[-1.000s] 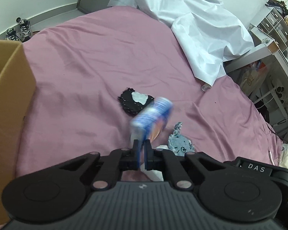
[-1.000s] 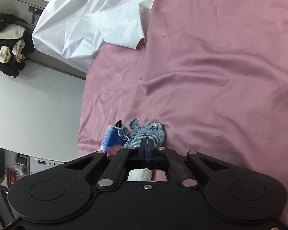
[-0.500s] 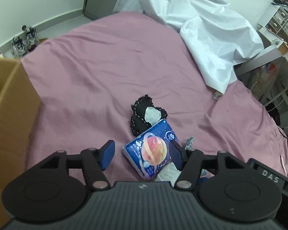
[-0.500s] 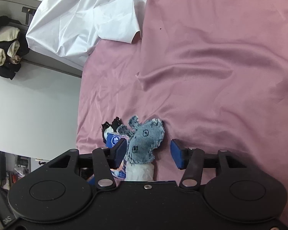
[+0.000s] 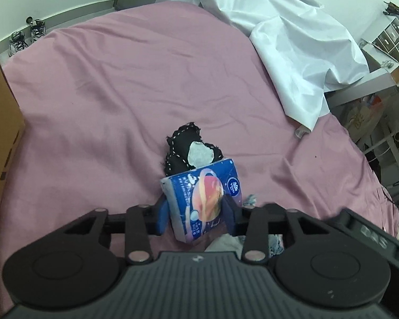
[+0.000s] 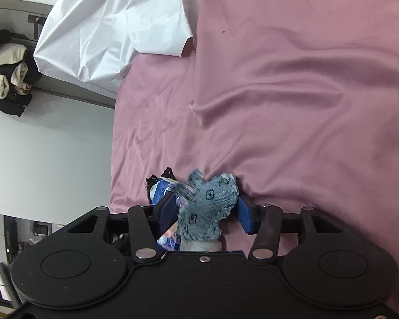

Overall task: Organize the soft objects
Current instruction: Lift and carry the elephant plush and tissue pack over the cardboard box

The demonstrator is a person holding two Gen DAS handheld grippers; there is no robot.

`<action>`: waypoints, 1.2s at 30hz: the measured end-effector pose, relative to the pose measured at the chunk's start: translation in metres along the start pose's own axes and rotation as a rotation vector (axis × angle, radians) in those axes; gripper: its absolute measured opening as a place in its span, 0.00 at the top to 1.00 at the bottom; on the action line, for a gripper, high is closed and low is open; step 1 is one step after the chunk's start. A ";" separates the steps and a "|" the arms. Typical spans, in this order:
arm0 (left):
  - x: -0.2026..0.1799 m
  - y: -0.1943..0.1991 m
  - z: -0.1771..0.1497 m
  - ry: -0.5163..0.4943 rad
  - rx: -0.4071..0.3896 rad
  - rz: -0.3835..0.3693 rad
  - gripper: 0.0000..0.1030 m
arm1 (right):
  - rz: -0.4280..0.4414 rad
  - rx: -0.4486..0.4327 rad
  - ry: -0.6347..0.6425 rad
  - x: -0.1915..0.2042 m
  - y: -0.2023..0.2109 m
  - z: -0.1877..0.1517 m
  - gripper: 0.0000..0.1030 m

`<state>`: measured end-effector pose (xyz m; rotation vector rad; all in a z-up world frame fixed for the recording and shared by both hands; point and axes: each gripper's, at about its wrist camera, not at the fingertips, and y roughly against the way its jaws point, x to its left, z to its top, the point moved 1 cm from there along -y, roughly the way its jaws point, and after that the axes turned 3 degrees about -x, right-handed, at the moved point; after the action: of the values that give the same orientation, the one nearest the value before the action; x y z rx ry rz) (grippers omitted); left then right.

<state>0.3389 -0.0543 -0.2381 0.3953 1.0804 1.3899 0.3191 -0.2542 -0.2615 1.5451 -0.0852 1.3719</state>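
A blue tissue pack (image 5: 203,198) with an orange planet print lies on the pink bed sheet (image 5: 135,85), between the fingers of my open left gripper (image 5: 196,218). A black stitched felt piece (image 5: 185,148) with a grey patch lies just beyond it. In the right wrist view a blue denim soft toy (image 6: 207,207) lies between the fingers of my open right gripper (image 6: 206,215). The tissue pack (image 6: 163,188) and the black piece (image 6: 157,179) show at its left. I cannot tell whether either gripper's pads touch its object.
A cardboard box (image 5: 1,138) stands at the bed's left edge. A white sheet (image 5: 284,42) is heaped at the far right of the bed, also in the right wrist view (image 6: 114,24). Shoes (image 5: 26,36) sit on the floor. Shelving (image 5: 385,53) stands right of the bed.
Both grippers were shut on their objects a second ago and have opened. The tissue pack and the denim toy now lie on the sheet between the fingers, which have narrowed slightly.
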 end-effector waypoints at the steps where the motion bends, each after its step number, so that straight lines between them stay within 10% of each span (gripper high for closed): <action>1: 0.001 0.001 0.000 0.009 -0.002 -0.002 0.68 | -0.007 0.004 0.005 0.003 -0.004 0.001 0.57; 7: 0.004 0.011 0.003 0.030 -0.022 -0.006 0.73 | -0.034 0.016 0.026 0.006 -0.013 0.002 0.75; 36: 0.078 0.149 0.063 0.055 -0.229 0.061 0.83 | 0.020 -0.090 0.232 0.080 0.035 -0.017 0.77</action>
<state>0.2879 0.0708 -0.1195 0.2263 0.9470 1.5671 0.3127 -0.2160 -0.1813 1.3045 -0.0188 1.5328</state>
